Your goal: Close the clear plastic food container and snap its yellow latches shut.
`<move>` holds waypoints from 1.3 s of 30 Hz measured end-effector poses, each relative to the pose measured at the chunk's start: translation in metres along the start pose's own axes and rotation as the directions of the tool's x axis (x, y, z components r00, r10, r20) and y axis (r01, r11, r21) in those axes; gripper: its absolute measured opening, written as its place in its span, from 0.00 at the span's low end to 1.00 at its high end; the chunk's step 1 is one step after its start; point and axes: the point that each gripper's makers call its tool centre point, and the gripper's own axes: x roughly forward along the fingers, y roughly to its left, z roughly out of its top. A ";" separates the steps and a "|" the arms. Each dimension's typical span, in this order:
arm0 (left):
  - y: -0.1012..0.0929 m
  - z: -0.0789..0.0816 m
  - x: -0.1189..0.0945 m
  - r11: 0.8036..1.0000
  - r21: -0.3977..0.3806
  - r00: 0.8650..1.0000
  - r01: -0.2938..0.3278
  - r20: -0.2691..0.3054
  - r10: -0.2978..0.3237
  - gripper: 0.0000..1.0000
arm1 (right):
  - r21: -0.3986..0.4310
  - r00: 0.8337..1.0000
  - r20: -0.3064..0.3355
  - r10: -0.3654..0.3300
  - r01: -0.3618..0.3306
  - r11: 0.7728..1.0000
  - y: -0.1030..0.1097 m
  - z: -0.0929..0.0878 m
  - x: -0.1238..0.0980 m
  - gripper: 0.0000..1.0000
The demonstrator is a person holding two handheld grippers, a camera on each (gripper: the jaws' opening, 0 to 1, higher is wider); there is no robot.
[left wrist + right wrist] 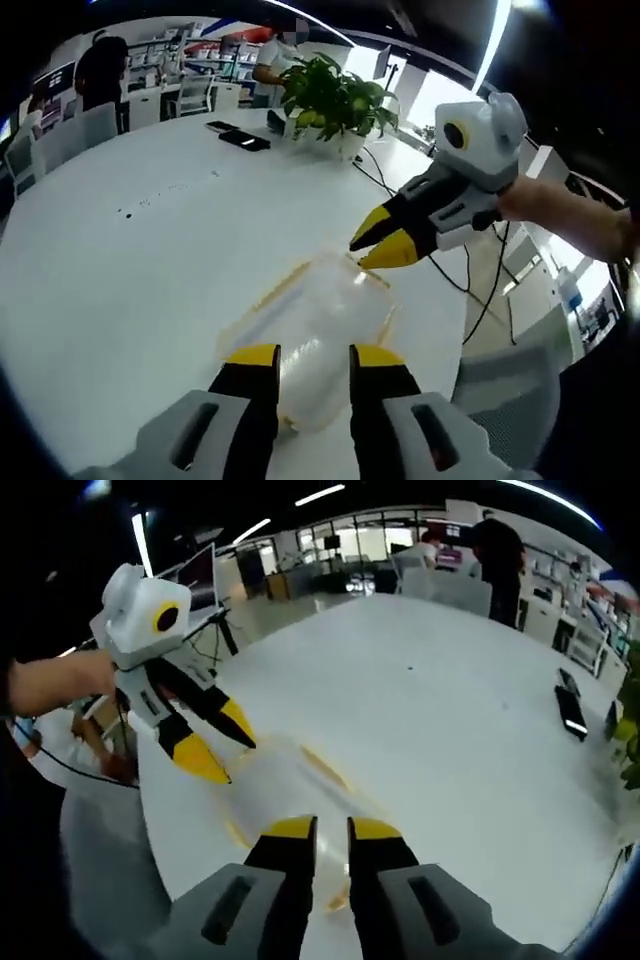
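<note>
Two yellow-tipped grippers, left gripper (314, 356) and right gripper (331, 827), hover with parted jaws over the clear rectangular plastic food container (315, 325) on the white round table (130, 260).

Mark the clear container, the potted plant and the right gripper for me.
clear container (315, 330): left gripper view, on its transparent lid, just ahead of the jaws.
potted plant (335, 98): left gripper view, on its green leaves, far side of the table.
right gripper (378, 240): left gripper view, between its yellow tips.
</note>
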 end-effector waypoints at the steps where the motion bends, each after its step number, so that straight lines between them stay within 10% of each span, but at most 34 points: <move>1: -0.003 0.001 0.000 1.000 0.011 1.000 0.014 0.002 -0.014 0.17 | -0.015 1.000 0.002 0.012 -0.012 1.000 0.002 0.002 0.001 0.06; 17: -0.025 0.005 0.016 0.961 0.255 0.993 0.106 -0.070 -0.091 0.12 | -0.271 0.983 -0.087 0.162 -0.179 0.946 0.031 0.006 0.017 0.04; 39: -0.032 -0.004 0.034 0.922 0.357 0.986 0.152 -0.116 -0.118 0.16 | -0.403 0.962 -0.207 0.177 -0.249 0.881 0.031 0.006 0.044 0.15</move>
